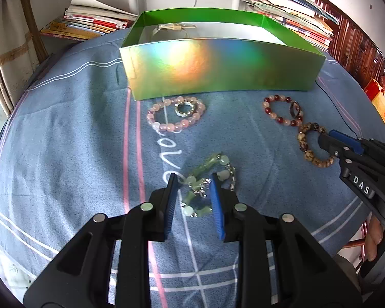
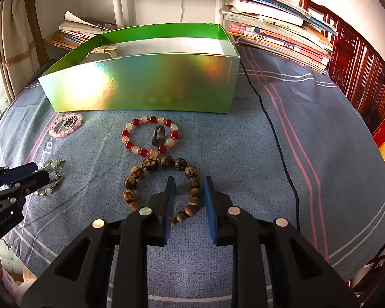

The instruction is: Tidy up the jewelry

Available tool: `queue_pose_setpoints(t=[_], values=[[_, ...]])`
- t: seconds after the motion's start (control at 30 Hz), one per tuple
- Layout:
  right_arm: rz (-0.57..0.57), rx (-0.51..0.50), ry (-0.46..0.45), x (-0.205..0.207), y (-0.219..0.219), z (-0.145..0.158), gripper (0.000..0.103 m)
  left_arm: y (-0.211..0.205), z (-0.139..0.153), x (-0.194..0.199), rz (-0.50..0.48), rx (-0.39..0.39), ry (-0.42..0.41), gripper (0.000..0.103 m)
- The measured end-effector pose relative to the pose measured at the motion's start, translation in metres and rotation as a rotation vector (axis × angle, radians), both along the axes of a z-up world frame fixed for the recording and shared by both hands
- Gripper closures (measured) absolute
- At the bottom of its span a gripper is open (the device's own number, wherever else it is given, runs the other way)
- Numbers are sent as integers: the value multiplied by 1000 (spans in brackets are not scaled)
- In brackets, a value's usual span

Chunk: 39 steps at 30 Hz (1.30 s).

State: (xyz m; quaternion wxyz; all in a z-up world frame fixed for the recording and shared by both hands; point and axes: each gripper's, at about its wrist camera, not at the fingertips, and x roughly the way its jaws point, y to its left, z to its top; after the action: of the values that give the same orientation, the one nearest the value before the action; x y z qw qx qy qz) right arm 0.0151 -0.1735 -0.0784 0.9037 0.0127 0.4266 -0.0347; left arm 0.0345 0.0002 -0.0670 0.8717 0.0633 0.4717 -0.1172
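Blue cloth (image 1: 64, 133) with pink and white stripes covers the bed-like surface, and stacks of books (image 2: 277, 38) line its far edge against the wall. An open green box (image 1: 218, 69) with a shiny, rainbow-sheened front wall stands toward that far edge; something pale lies inside it at its left end, too small to make out. Just in front of the box lie a pink bead bracelet (image 1: 175, 114) with a silvery ring (image 1: 183, 109) inside its loop, and to its right a red-and-white bead bracelet (image 2: 150, 136) with a dark ring (image 2: 158, 136) inside it. A brown wooden bead bracelet (image 2: 164, 187) touches the red one on its near side. The left gripper (image 1: 193, 179) is low over a green bead bracelet (image 1: 208, 179) nearer the front edge, its blue pads spread on either side of the bunched beads without closing on them. The right gripper (image 2: 188, 182) is also spread, straddling the right arc of the brown bracelet. A black cable (image 2: 277, 138) runs across the cloth to the right.
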Motion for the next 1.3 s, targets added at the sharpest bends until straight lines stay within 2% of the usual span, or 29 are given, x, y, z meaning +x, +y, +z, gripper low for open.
queue_pose_setpoints(t=[0.2, 0.33, 0.37, 0.4, 0.43, 0.53, 0.63, 0.83, 0.97, 1.1, 1.13, 1.2, 1.3], values=[[0, -1, -1, 0, -1, 0, 78, -2, -1, 5, -9, 5, -13, 77], [-1, 3, -1, 0, -1, 0, 77, -8, -2, 9, -17, -2, -19, 73], [-1, 4, -2, 0, -2, 0, 76, -9, -2, 10, -14, 0, -21, 78], [-2, 5, -2, 0, -2, 0, 76, -9, -1, 11, -9, -1, -20, 91], [-3, 5, -2, 0, -2, 0, 75, -10, -1, 12, 0, 2, -17, 93], [-1, 7, -4, 0, -3, 0, 75, -4, -1, 13, 33, -14, -4, 94], [0, 7, -4, -1, -3, 0, 75, 5, 0, 12, 97, 5, 0, 95], [-3, -2, -4, -1, -1, 0, 74, 12, 0, 10, 109, -4, 9, 88], [-4, -3, -5, -1, -1, 0, 73, 5, -1, 13, 90, 4, -5, 77], [-3, -3, -6, -1, -1, 0, 73, 0, -1, 16, 82, 12, -23, 76], [-3, -3, -6, -1, -1, 0, 73, -1, -2, 15, 77, 17, -27, 78], [-4, -2, -6, -1, -1, 0, 73, -4, -1, 14, 60, 17, -31, 89], [2, -9, -5, -1, 0, 0, 73, -7, -1, 13, 55, 26, -35, 94]])
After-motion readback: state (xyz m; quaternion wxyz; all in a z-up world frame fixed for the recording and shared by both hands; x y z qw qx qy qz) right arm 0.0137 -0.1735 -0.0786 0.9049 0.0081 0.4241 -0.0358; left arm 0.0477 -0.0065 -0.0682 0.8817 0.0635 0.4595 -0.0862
